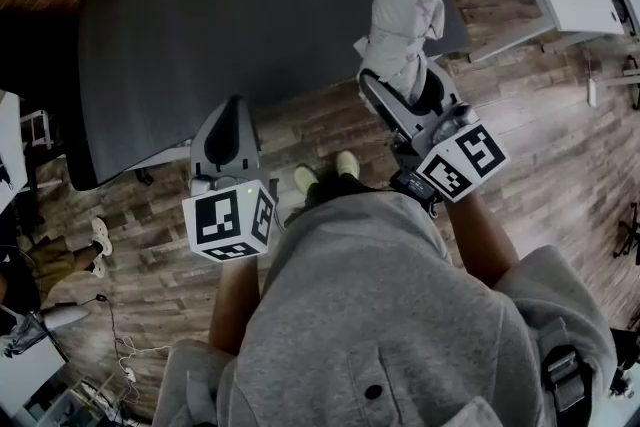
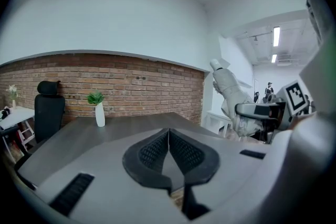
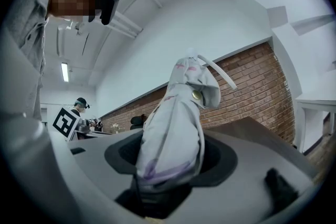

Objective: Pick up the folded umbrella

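The folded umbrella (image 1: 403, 10) is pale, with faint purple marks on the cloth. It is off the table (image 1: 250, 25), held in the air by the right gripper (image 1: 410, 97). In the head view its long axis runs away from the person, from the jaws toward the top of the picture, and its far part lies over the right edge of the dark table. In the right gripper view the umbrella (image 3: 173, 128) comes out from between the jaws and points forward and a little up. A round snap button and a thin white strap are near its far end.

The right gripper (image 3: 168, 162) has its jaws rather wide apart, but they are closed on the thick lower part of the umbrella, one pad on each side of the bundle. In the left gripper view the same umbrella (image 2: 227, 85) rises at a slant from this gripper, at the right of the picture.

The left gripper (image 2: 169, 150) holds nothing, and its two ribbed pads meet in the middle. In the head view it (image 1: 230, 130) is near the front edge of the table, well apart from the umbrella. A white vase (image 2: 100, 114) with a green plant stands at the far side of the table, before a brick wall (image 2: 136, 89)
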`<state>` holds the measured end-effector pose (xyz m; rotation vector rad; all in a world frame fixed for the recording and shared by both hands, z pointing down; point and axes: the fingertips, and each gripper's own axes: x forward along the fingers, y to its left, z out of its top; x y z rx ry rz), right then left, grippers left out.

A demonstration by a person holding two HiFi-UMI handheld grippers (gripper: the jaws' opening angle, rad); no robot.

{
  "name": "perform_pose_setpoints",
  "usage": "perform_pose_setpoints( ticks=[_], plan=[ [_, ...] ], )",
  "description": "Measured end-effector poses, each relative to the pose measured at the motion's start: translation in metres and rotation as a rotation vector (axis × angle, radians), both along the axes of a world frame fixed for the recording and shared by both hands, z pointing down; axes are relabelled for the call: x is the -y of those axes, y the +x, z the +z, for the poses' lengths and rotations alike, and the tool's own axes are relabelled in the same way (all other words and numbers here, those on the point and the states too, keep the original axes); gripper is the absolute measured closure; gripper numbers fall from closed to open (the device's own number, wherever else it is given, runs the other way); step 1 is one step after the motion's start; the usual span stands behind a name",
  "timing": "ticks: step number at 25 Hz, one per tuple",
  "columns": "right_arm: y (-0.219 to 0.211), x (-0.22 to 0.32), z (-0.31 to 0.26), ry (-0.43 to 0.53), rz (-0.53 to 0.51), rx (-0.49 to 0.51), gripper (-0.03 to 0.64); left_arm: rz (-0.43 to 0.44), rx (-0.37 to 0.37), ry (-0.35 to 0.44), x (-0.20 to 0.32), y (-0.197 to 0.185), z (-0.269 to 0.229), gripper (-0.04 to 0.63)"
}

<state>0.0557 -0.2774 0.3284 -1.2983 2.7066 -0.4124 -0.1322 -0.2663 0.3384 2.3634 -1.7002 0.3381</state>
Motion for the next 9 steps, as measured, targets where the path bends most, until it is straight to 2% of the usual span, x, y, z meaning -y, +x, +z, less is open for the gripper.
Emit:
perform_pose_setpoints(
  ticks=[3, 9],
  plan=[
    [-0.007, 0.001, 0.001, 0.002, -0.012, -0.003, 0.365, -0.002, -0.001, -0.001, 0.000, -0.005, 0.001, 0.581],
    [0.013, -0.001, 0.001, 0.012, -0.026, 0.003, 0.365, -0.005, 0.005, 0.010, -0.003, 0.020, -0.001, 0.581]
  ],
)
